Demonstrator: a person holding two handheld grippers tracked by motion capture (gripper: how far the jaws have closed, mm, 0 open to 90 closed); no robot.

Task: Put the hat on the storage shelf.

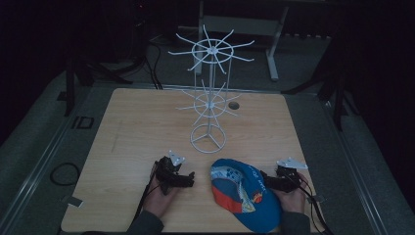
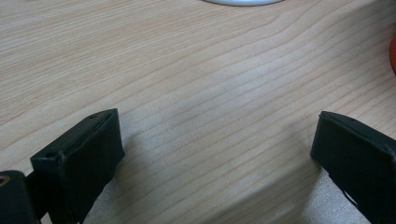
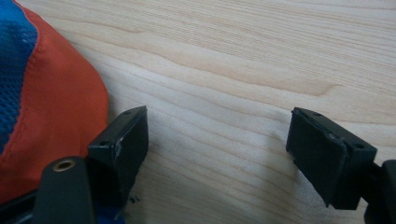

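Step in hand, as judged: taking hold of the cap point(image 1: 244, 193) to hang it on the white wire rack point(image 1: 209, 93) at the far middle of the desk point(image 1: 132, 127).

Right gripper point(image 3: 217, 140) low over the desk, jaws spread wide, nothing but bare wood between them. Cap just outside its left jaw in the right gripper view, orange fabric point(image 3: 60, 107) touching or nearly touching that jaw; hard to tell which. Left gripper point(image 2: 215, 140) likewise spread and empty, cap well off beyond its right jaw, a sliver of orange at that view's right edge.

To do it well, probably: shift the right gripper sideways toward the cap until the edge of the fabric sits between the jaws, then close on a single firm edge, not loose mesh. Bring the left gripper in to steady the other side if the cloth sags.

Cap lying on the desk between the two grippers, long axis running from far-left to near-right in the high view; red-orange part toward the near-left. Which end is the brim cannot be told.
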